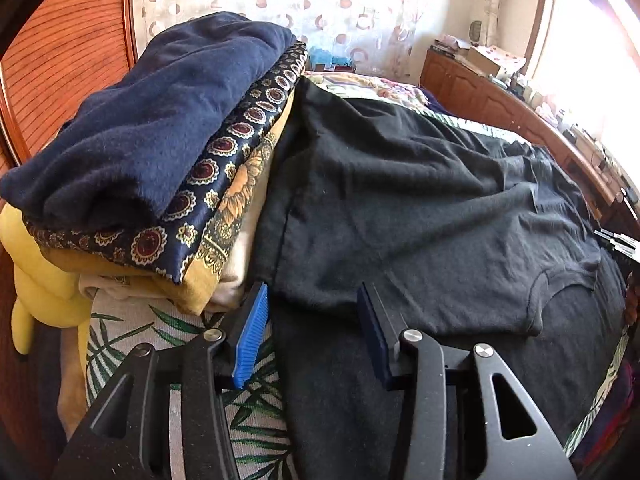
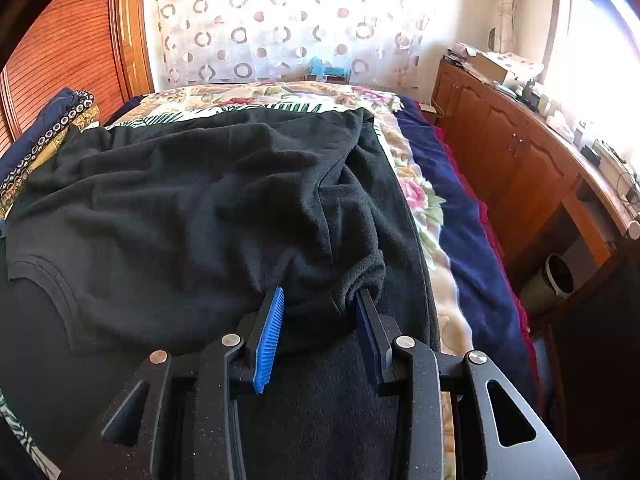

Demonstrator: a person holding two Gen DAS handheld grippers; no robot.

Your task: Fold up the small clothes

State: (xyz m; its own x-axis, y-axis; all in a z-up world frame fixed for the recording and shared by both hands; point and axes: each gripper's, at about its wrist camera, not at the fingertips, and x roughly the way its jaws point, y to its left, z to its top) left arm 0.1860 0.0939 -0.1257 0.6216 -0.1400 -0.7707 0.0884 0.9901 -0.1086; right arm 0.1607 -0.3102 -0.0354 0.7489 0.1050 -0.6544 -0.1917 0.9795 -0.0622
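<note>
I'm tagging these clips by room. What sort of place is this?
Most likely a bedroom: a bed with floral covers, a stack of folded clothes on it, and a curtain behind.

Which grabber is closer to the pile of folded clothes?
Left. The left gripper sits right beside the folded pile; the right gripper is across the black shirt, far from it.

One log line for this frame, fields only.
stage: shirt spread flat | left gripper: open, at shirt edge | right gripper: open around sleeve | stack: left
</note>
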